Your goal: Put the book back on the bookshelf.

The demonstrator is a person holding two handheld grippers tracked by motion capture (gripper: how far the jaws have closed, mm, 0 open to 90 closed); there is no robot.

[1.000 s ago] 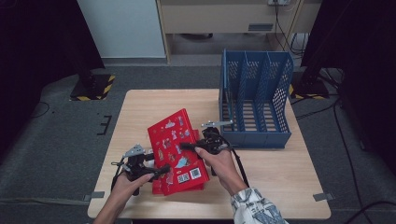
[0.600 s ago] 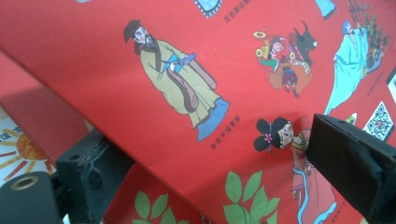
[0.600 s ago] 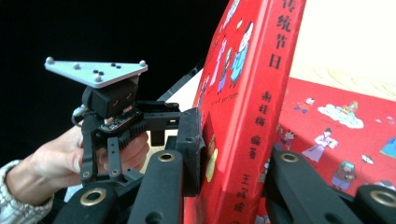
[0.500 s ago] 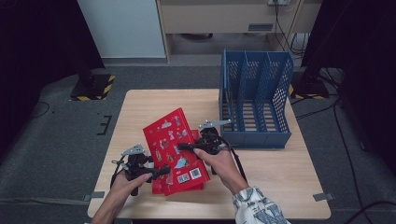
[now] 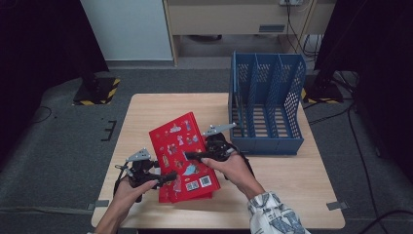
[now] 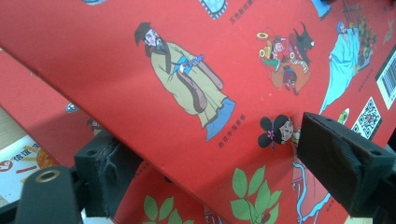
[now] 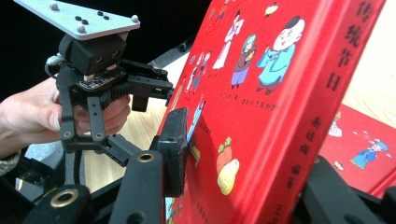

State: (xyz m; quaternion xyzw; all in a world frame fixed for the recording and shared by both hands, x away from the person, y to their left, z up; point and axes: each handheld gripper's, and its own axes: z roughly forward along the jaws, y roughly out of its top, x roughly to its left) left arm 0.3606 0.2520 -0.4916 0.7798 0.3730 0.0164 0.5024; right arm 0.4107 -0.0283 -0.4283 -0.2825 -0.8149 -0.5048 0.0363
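A dim room with grey carpet and dark hangings surrounds a pale wooden counter (image 5: 160, 105). At the counter's far right corner stands a blue perforated plastic file rack (image 5: 267, 105) with upright dividers, its open slots facing up.

Near the front edge, a red hardcover picture book with cartoon figures on its cover (image 5: 181, 151) is tilted up off a second red book lying flat beneath it (image 5: 168, 195). The raised book's long axis runs from the near right to the far left, and its spine side faces right, toward the rack.

The right claw (image 5: 191, 156) reaches across the cover from the spine side. In the right gripper view its jaws straddle the thick spine edge of the book (image 7: 289, 107). They have just been opening, and the left pad looks to rest against the cover, though I cannot tell how firmly it presses.

The left claw (image 5: 171, 177) comes in from the opposite, near-left side. In the left gripper view its jaws bracket the lifted cover (image 6: 187, 84), one below and one above, and they have just been closing, not yet visibly pinching it.

The rack lies to the right of the book, so the right hand is the nearer one for carrying it there. My guess is that the book would go in spine down, in line with the slots.
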